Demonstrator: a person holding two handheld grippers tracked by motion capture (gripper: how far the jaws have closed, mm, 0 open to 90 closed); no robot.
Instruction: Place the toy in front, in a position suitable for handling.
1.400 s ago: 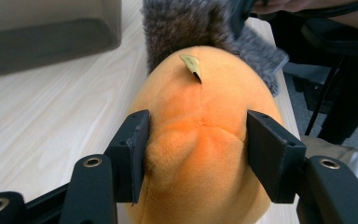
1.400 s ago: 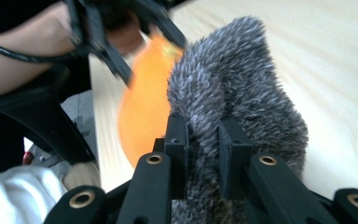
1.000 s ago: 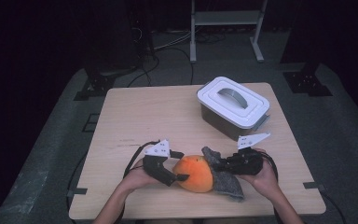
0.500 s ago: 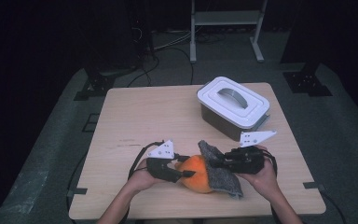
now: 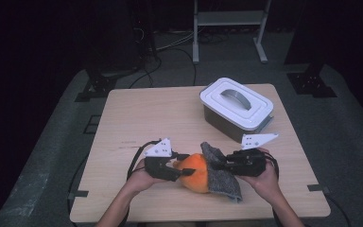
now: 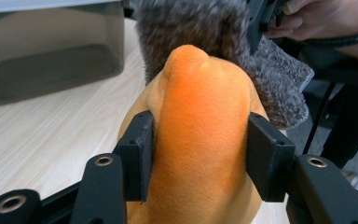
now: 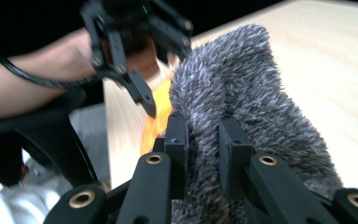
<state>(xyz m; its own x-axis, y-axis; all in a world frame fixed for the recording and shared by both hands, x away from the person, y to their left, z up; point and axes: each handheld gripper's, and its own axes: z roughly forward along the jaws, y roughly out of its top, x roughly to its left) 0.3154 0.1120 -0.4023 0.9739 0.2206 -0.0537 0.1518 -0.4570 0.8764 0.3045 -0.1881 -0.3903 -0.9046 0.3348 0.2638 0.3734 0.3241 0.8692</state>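
A dark room surrounds a pale wooden table [image 5: 137, 123], with black stands and a metal frame on the grey floor beyond it. At the far right of the table sits a grey plastic storage box with a white handled lid [image 5: 236, 109], closed.

At the near edge, centre, lies a soft orange plush toy [image 5: 194, 172]. A shaggy grey fleece cloth [image 5: 223, 174] drapes over the toy's right side and trails toward the near edge.

The left gripper [image 5: 177, 166] has just been closing and now has the toy between its 2 black jaws; in the left gripper view the pads [image 6: 142, 149] press into the orange fabric [image 6: 205, 140] on both sides, dimpling it. The right gripper [image 5: 217, 163] is clamped nearly fully together on a fold of the cloth [image 7: 247, 98], seen close up in the right gripper view.

Both things look light, limp and easily squashed, with nothing fragile. The toy should yield under pressure, so a hold across its middle seems safest. The cloth will likely sag and slide off, so pinching a bunched fold near an edge should work best.

The toy's overall shape is hard to read, since the cloth and grippers hide much of it. The box's contents cannot be made out.
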